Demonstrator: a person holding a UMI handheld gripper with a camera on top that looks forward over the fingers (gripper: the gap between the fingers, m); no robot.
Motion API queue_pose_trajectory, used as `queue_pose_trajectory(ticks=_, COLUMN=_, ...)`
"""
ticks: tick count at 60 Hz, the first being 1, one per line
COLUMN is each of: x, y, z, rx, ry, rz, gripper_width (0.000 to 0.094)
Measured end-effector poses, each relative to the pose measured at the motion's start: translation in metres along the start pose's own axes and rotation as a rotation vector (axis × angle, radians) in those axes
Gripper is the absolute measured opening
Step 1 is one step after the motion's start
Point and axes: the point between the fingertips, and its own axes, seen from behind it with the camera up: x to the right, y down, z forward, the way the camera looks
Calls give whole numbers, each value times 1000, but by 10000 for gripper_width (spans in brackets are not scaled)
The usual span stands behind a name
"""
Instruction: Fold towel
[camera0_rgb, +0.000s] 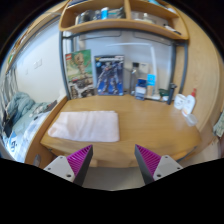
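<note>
- Towel first: a pale pink rectangular cloth towel (84, 125) is lying flat and fully spread on the wooden desk (140, 125), ahead of the fingers and off toward the left one, well apart from both.
- Gripper (114, 160) is hovering above the near desk edge, its magenta-padded fingers (78, 159) standing wide apart and holding nothing.
- Judging by that, folding is not yet begun; this is looking like the approach.
- Next move is calling for a drop toward a near towel edge or corner, pinching just the cloth, not the desk.
- Boxes and posters (109, 73), small bottles (152, 83) and white objects (184, 101) are lining the back and right side of the desk, under a wooden shelf (120, 22).
- Nothing is sitting on the towel; the clutter is staying clear of the fold path.
</note>
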Motion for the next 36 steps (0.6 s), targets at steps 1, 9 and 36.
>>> queue_pose_trajectory(ticks=1, x=-8, y=0, z=3, rx=-8, ry=-8, rz=-7, gripper_width=850)
queue_pose_trajectory(ticks=9, x=-78, y=-9, z=38, rx=-51, ry=-81, rz=-51, gripper_width=855)
queue_pose_trajectory(ticks=36, x=-234, y=-50, z=185, rx=-102, ry=-115, rz=-160, gripper_width=767)
